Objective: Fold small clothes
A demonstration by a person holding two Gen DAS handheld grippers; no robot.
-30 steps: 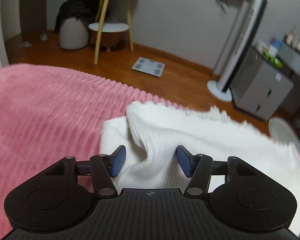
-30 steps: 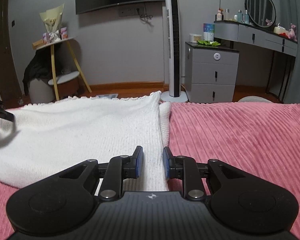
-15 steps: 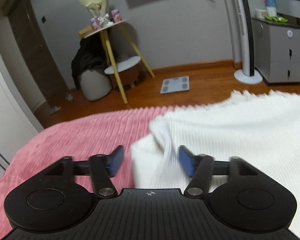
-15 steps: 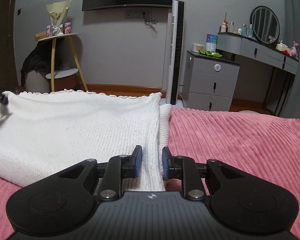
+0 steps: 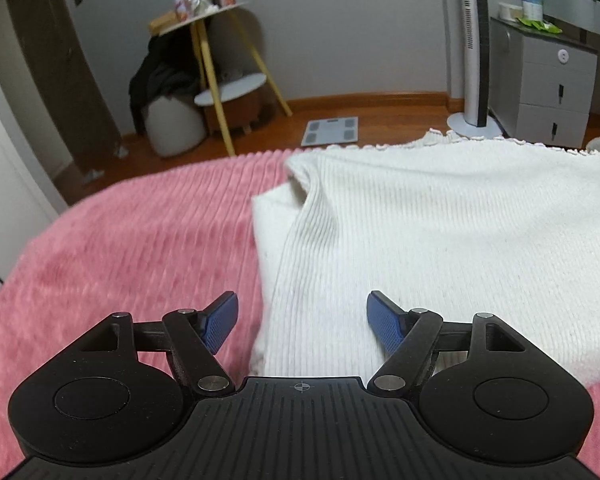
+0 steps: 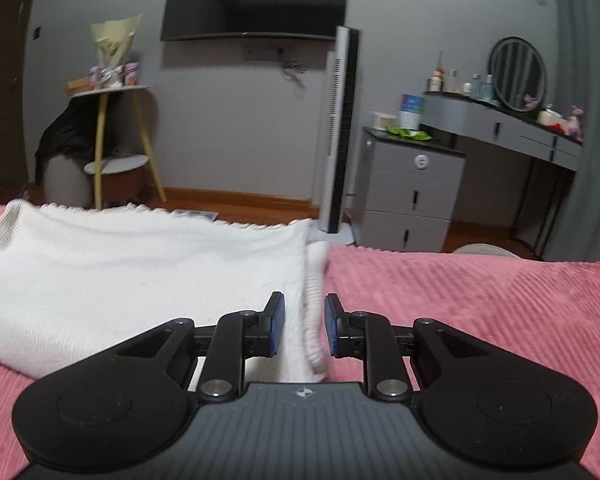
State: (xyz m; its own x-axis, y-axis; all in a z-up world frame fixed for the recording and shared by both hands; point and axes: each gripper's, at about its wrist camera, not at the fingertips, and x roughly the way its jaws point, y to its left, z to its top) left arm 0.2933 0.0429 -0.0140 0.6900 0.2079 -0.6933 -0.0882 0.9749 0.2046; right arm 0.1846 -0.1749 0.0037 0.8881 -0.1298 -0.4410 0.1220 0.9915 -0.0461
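A white ribbed knit garment (image 5: 440, 240) lies folded on the pink ribbed bedspread (image 5: 120, 248). My left gripper (image 5: 302, 322) is open, its blue pads wide apart over the garment's left folded edge. In the right wrist view the same garment (image 6: 140, 272) spreads to the left. My right gripper (image 6: 304, 330) is open a little, its pads either side of the garment's right folded edge (image 6: 314, 320), with a gap showing on both sides.
The bed's far edge meets a wooden floor with a scale (image 5: 332, 131). A yellow-legged side table (image 6: 108, 136), a tower fan (image 6: 340, 132), a grey drawer unit (image 6: 408, 192) and a dressing table (image 6: 512, 120) stand beyond.
My left gripper has let the garment's corner fall and drawn back, its jaws wider. My right gripper's jaws have widened slightly and it has lifted, with more of the room in view.
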